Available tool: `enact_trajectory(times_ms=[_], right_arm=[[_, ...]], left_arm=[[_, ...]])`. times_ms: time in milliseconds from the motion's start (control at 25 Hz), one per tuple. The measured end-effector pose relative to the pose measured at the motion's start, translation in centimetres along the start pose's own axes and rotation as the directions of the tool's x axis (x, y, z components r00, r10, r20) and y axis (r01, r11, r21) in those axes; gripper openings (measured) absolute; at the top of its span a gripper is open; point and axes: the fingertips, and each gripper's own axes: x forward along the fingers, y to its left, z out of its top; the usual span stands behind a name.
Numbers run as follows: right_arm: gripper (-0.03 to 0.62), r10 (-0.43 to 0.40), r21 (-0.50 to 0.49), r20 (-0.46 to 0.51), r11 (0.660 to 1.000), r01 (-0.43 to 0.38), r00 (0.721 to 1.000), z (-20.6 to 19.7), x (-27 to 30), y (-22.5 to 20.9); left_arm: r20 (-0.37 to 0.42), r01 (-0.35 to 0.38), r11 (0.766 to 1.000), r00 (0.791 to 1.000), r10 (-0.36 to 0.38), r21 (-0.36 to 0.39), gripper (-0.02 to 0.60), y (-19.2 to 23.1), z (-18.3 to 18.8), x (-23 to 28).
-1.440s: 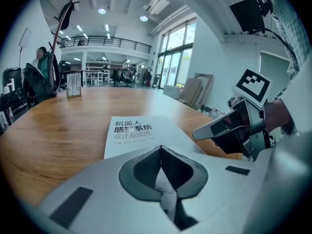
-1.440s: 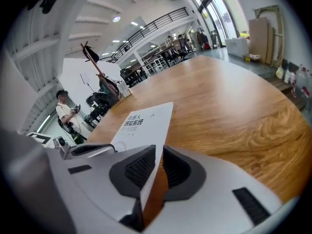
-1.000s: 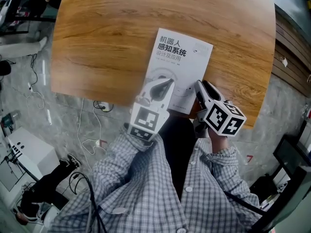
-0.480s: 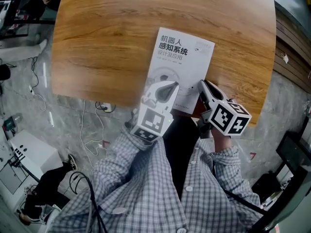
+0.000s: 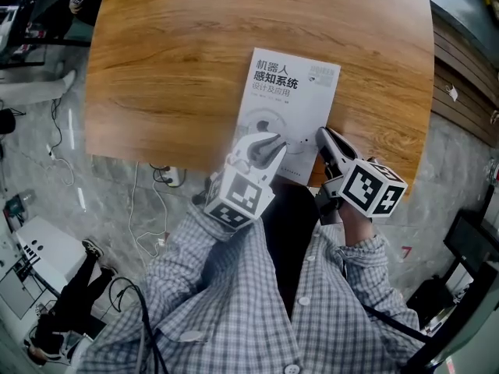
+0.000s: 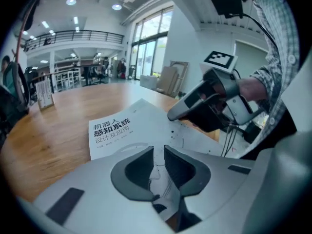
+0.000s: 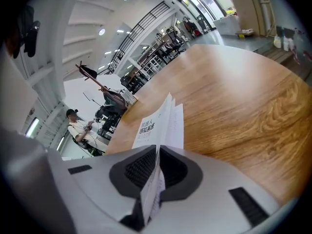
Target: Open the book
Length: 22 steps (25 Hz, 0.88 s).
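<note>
Book point(image 5: 290, 104) lies closed on worktop point(image 5: 171, 53), near front edge. Left gripper point(image 5: 271, 142) jaws just eased slightly apart, pads off book's lower edge. Right gripper point(image 5: 320, 135) pinches right-hand edge, slightly lifted. Opening likely starts from there.

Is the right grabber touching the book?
Touching. The right gripper view shows it plainly: the right gripper has both jaws pinched shut on a raised edge of the book, with the sheet standing upright between them and no gap.
</note>
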Motion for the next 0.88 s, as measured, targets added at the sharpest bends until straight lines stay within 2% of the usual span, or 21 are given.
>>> enact_trajectory(times_ms=[80, 160, 320, 600, 880], right_arm=[[0.037, 0.004, 0.011, 0.003, 1.0, -0.004, 1.0, 0.1, -0.1, 0.3], [0.037, 0.006, 0.022, 0.004, 1.0, -0.007, 1.0, 0.1, -0.2, 0.5], [0.037, 0.012, 0.043, 0.004, 0.999, -0.013, 1.0, 0.3, -0.2, 0.8], [0.035, 0.015, 0.072, 0.009, 0.997, -0.015, 1.0, 0.5, -0.6, 1.6], [0.034, 0.012, 0.104, 0.025, 0.994, -0.015, 1.0, 0.8, -0.9, 2.5]], left_arm=[[-0.041, 0.022, 0.995, 0.999, -0.018, 0.102, 0.097, -1.3, -0.5, -0.7], [-0.073, 0.049, 0.98, 0.997, -0.036, 0.19, 0.138, -2.9, -0.9, -1.3], [-0.085, 0.092, 0.952, 0.994, -0.069, 0.293, 0.163, -5.6, -1.3, -2.0], [-0.101, 0.118, 0.917, 0.991, -0.086, 0.38, 0.172, -8.0, -1.0, -2.9], [-0.046, 0.043, 0.925, 0.999, -0.028, 0.378, 0.184, -8.4, 0.3, -2.0]])
